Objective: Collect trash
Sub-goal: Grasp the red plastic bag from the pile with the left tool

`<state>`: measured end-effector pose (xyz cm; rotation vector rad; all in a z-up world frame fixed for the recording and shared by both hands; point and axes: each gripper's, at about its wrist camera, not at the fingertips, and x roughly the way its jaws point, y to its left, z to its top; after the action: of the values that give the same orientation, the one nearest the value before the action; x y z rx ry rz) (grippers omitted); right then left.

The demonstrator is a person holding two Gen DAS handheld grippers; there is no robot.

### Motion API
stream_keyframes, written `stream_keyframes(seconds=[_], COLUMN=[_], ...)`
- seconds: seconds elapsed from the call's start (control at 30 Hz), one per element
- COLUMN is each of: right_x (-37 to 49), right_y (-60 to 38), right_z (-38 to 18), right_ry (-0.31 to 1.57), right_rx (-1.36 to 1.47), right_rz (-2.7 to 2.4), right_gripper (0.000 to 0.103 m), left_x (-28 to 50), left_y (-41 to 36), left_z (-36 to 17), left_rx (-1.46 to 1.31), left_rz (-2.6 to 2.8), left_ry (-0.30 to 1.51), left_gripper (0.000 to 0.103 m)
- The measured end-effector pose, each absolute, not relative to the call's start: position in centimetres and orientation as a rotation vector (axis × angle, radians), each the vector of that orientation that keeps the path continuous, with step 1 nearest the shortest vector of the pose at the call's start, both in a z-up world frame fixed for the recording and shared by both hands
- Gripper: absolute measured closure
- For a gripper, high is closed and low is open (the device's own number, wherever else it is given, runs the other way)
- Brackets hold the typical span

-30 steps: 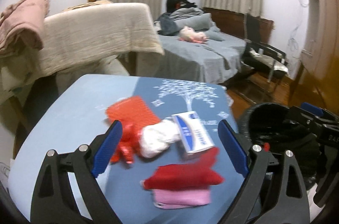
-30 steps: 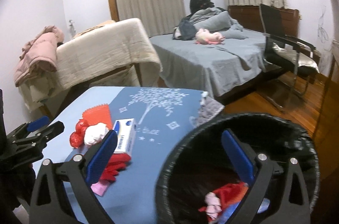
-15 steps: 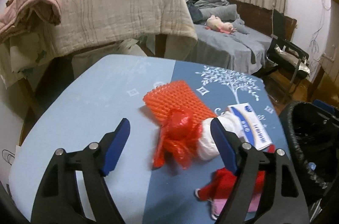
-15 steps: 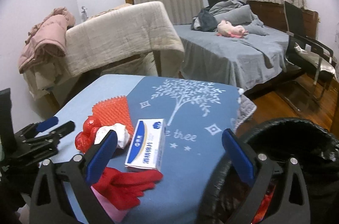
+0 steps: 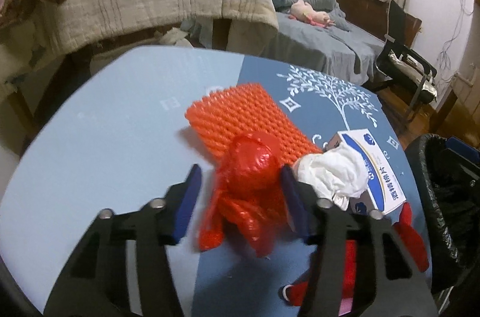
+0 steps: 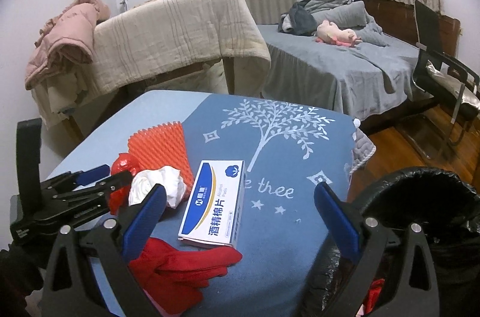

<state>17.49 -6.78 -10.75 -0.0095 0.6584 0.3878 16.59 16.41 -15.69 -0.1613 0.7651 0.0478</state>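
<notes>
so, left to right on the blue table [image 6: 288, 221]:
left gripper [image 5: 240, 182]: jaws closing around red plastic bag [image 5: 249, 167], left pad not yet touching
white wad [image 5: 333, 173]: just beside bag
box [image 6: 214, 206]: centre
right gripper [image 6: 240, 209]: jaws wide apart, empty
black bin [image 6: 420, 197]: far right

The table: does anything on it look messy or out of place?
Yes. The table holds a loose heap: a crumpled red bag between the closing left gripper, a wadded tissue, a box lying askew.
</notes>
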Motion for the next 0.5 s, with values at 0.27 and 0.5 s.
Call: stream_keyframes(seconds=[0.27, 0.5], right_x=[17.7, 17.8], right_y=[-5.9, -3.9], right_z=[-11.0, -11.1], right_ry=[0.665, 0.662], right_rx=[-0.012, -0.009], right_rz=[0.400, 0.435], right_gripper=[0.006, 0.006], left_x=[15.9, 14.3], left_y=[16.6, 17.9], left_z=[-14.9, -12.7], left_rx=[-0.182, -0.169], left_rz=[0.045, 0.075], left_ry=[0.738, 0.687], left_gripper=[0.069, 0.069])
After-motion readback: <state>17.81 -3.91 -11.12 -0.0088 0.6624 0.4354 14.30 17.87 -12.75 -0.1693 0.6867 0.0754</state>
